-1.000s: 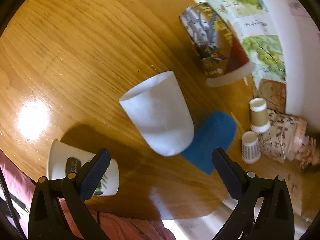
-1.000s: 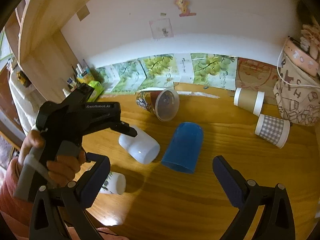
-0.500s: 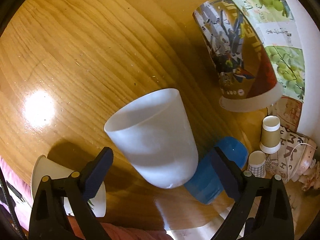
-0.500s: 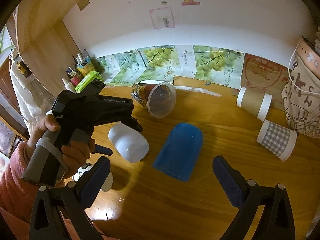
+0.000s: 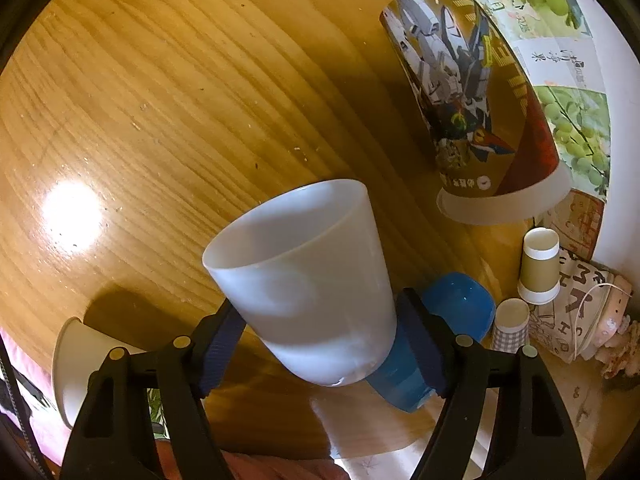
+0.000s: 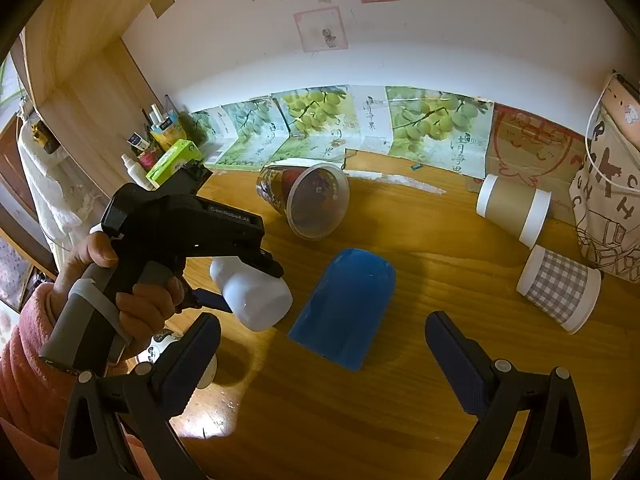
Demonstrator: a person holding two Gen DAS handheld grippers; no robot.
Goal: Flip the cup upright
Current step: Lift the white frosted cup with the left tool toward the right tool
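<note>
A white plastic cup (image 5: 308, 284) lies on its side on the wooden table (image 5: 160, 100). My left gripper (image 5: 320, 336) is shut on it, a blue pad against each side near its base. In the right wrist view the cup (image 6: 256, 292) shows in the left gripper (image 6: 244, 280), held by a hand in a pink sleeve. My right gripper (image 6: 320, 360) is open and empty, low over the table, with the lying blue cup (image 6: 344, 308) just beyond its fingers.
A printed robot-pattern cup (image 5: 476, 108) lies at the back. A tan cup (image 6: 512, 208) and a checked cup (image 6: 560, 288) lie at the right by a cloth bag (image 6: 608, 200). A white paper cup (image 5: 76, 360) lies near the left front edge. Bottles (image 6: 156, 152) stand back left.
My left gripper moved forward around the white cup and closed on it. The right gripper stayed open and shifted only a little.
</note>
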